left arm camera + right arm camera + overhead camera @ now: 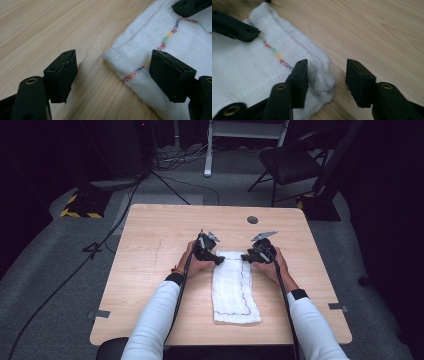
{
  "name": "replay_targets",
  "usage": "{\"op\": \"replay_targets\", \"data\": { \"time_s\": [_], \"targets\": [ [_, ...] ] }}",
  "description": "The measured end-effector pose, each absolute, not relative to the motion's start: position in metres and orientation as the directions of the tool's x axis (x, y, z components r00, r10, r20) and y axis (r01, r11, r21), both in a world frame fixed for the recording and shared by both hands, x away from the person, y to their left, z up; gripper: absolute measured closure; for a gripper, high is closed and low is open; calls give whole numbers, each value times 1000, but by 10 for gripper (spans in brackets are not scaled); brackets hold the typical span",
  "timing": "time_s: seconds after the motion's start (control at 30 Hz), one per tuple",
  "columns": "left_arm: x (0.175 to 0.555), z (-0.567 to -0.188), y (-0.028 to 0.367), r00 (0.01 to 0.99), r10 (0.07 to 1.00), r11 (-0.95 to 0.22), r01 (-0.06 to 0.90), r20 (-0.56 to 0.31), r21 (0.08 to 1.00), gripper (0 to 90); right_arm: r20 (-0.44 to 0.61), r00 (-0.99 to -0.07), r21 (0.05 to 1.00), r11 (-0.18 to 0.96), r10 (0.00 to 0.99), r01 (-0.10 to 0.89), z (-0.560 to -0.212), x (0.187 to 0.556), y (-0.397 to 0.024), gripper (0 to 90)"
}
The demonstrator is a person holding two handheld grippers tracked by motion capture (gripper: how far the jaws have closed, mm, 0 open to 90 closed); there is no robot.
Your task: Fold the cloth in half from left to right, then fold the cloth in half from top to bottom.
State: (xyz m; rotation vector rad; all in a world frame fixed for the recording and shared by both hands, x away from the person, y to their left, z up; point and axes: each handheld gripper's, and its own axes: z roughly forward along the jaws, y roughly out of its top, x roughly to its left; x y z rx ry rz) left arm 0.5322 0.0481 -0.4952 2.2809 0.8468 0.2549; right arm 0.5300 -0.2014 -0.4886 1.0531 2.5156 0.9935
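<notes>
No legible text, label, brand or number was found on any surface in the three views. The only sign-like marking was a yellow-and-black hazard stripe along the edge of a dark base on the floor, far left of the table; it carried no lettering.

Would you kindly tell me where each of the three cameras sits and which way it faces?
High view: fixed above the person's side, looking forward and down on the wooden table; both white sleeves, hands, the left tongs and right tongs show.
Left gripper view: rides on the left tongs, looking along its open jaws at one corner of the white cloth.
Right gripper view: rides on the right tongs, open jaws astride another cloth corner.
Shared: each gripper view shows the cloth's coloured zigzag stitching and a jaw of the other tongs.
</notes>
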Motion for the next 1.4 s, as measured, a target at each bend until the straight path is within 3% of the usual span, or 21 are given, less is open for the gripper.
{"op": "replay_targets", "data": {
  "time_s": [0.13,0.27,0.47,0.7,0.9,1.4],
  "targets": [
    [532,-492,48,805,589,-578,481,-70,659,405,80,-726,673,500,683,545,-489,530,-201,700],
    [535,-492,46,815,572,-575,480,-94,663,597,94,-743,676,505,663,537,-489,531,-202,770],
    [538,-489,40,818,572,-596,462,-57,656,741,36,-743,682,527,668,507,-488,532,-198,830],
    [544,-485,34,816,578,-634,435,17,639,806,-3,-709,703,506,705,500,-483,539,-196,846],
    [552,-478,36,783,620,-595,424,54,683,840,-52,-692,738,495,720,459,-469,542,-193,851],
    [547,-431,41,777,615,-589,340,133,733,837,-120,-677,798,476,726,369,-428,539,-192,855]
  ]
}}
